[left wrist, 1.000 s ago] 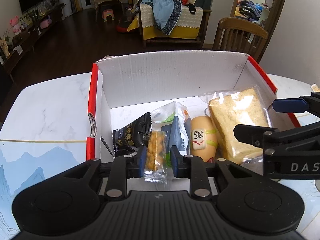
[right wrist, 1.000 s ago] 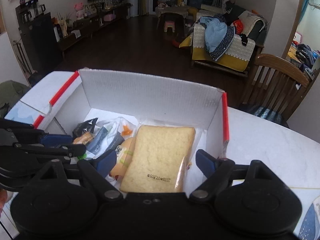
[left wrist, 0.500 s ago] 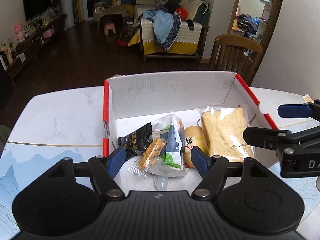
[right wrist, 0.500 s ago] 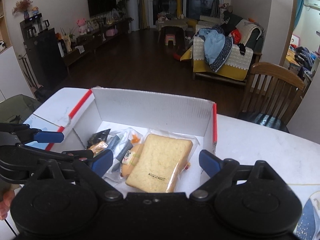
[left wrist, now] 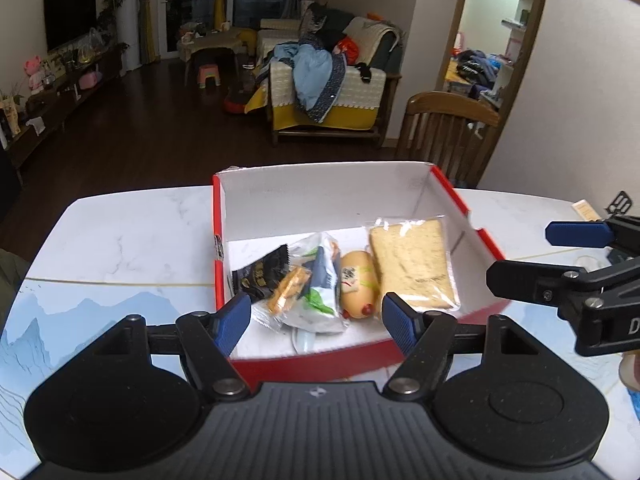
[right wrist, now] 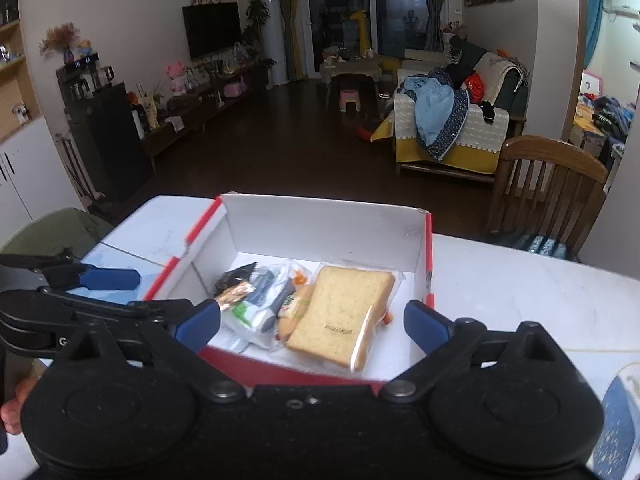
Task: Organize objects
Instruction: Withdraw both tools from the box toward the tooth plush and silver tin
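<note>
A red and white cardboard box [left wrist: 320,196] [right wrist: 324,224] stands open on the marble table. It holds a wrapped bread slice [left wrist: 412,264] [right wrist: 344,312], a sausage [left wrist: 356,284], a green and white packet [left wrist: 320,284], a small orange snack bar [left wrist: 288,288] and a black sachet [left wrist: 260,276]. My left gripper [left wrist: 316,322] is open and empty, above the box's near wall. My right gripper [right wrist: 312,326] is open and empty, also at the near wall. Each gripper shows at the side of the other's view.
A wooden chair [right wrist: 548,196] stands beyond the table's far right edge. The marble table [left wrist: 132,236] extends left and right of the box. A sofa with clothes [left wrist: 320,92] stands in the room behind.
My left gripper opened and let go of the orange snack bar, which now lies in the box. Both grippers pulled back and up from the box.
</note>
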`<state>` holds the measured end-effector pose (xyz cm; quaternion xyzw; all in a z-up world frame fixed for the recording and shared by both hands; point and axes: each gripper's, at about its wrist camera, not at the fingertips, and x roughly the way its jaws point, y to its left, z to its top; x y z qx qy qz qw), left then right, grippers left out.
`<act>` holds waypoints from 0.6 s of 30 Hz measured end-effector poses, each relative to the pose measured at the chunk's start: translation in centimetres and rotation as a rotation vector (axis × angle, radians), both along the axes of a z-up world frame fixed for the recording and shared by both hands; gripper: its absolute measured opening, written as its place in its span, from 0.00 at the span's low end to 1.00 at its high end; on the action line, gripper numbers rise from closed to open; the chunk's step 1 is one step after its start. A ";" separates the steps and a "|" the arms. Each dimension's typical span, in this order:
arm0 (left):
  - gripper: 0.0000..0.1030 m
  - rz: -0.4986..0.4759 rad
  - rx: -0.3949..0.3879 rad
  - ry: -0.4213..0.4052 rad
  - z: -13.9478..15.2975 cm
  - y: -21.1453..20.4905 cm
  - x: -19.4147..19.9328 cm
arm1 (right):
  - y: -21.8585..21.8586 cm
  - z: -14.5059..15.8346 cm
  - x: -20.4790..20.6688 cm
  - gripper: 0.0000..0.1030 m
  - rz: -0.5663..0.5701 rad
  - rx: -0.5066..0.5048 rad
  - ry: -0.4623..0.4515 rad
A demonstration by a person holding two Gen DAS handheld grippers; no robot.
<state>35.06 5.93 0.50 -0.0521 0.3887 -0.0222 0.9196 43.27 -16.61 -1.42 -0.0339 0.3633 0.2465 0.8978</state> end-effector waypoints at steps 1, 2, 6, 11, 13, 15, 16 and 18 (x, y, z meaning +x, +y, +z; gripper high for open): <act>0.70 -0.004 -0.006 -0.001 0.1 0.0 -0.4 | -0.3 0.2 -0.5 0.97 0.000 0.023 0.006; 0.70 -0.005 -0.008 -0.002 0.3 0.0 -0.8 | -0.7 0.4 -1.0 0.98 0.000 0.039 0.007; 0.75 -0.011 0.006 -0.015 0.5 -0.3 -2.6 | -1.1 0.9 -3.1 0.99 0.015 0.071 0.003; 0.78 -0.008 0.027 -0.027 0.4 -0.5 -4.8 | -1.4 1.1 -5.6 1.00 0.041 0.080 -0.010; 0.82 0.001 0.032 -0.030 0.3 -0.4 -5.7 | -1.3 0.8 -6.7 1.00 0.052 0.069 -0.025; 0.83 0.002 0.032 -0.032 0.2 -0.3 -6.4 | -1.1 0.5 -7.7 1.00 0.069 0.056 -0.035; 0.83 0.002 0.035 -0.031 0.1 -0.3 -6.8 | -1.0 0.2 -8.1 1.00 0.078 0.052 -0.036; 0.83 0.004 0.041 -0.027 -0.2 -0.3 -7.3 | -0.9 -0.2 -8.8 1.00 0.088 0.043 -0.036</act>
